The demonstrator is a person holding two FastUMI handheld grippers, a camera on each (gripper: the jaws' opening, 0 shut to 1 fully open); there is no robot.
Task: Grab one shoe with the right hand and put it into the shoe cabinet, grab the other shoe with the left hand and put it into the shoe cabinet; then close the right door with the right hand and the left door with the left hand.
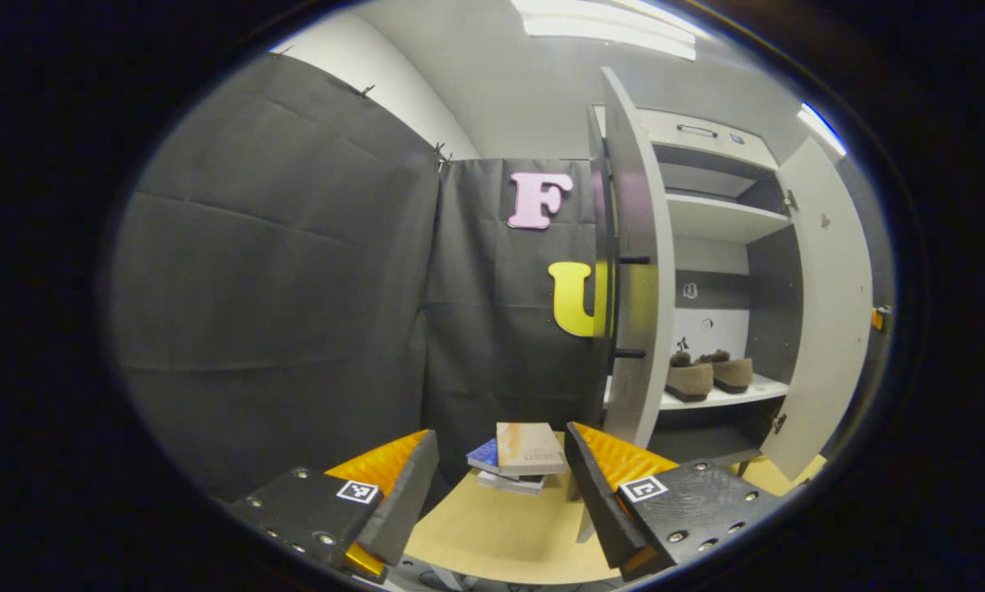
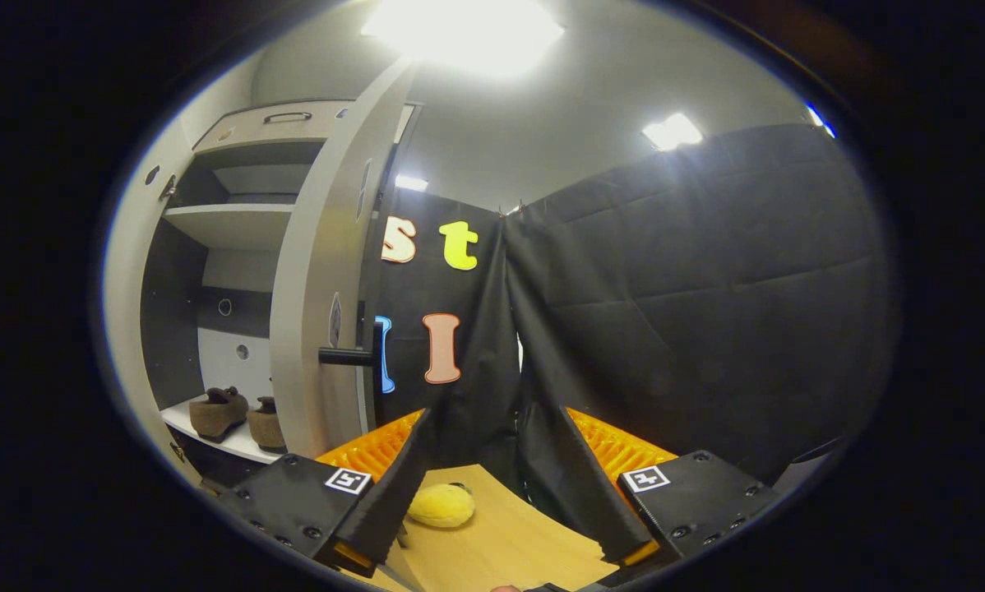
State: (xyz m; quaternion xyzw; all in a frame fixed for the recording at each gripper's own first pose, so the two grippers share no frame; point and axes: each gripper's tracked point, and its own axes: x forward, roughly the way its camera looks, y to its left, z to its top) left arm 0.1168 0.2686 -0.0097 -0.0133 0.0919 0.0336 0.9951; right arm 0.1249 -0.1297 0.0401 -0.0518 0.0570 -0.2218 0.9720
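Two brown shoes stand side by side on a lower shelf of the white shoe cabinet; the right gripper view shows these shoes too. Both cabinet doors stand open: the left door is seen edge-on, the right door carries a dark handle. My left gripper is open and holds nothing, well short of the left door. My right gripper is open and holds nothing, to the right of the right door.
A stack of books lies on the wooden table ahead of the left gripper. A yellow plush toy rests on the table near the right gripper. Upper cabinet shelves are bare.
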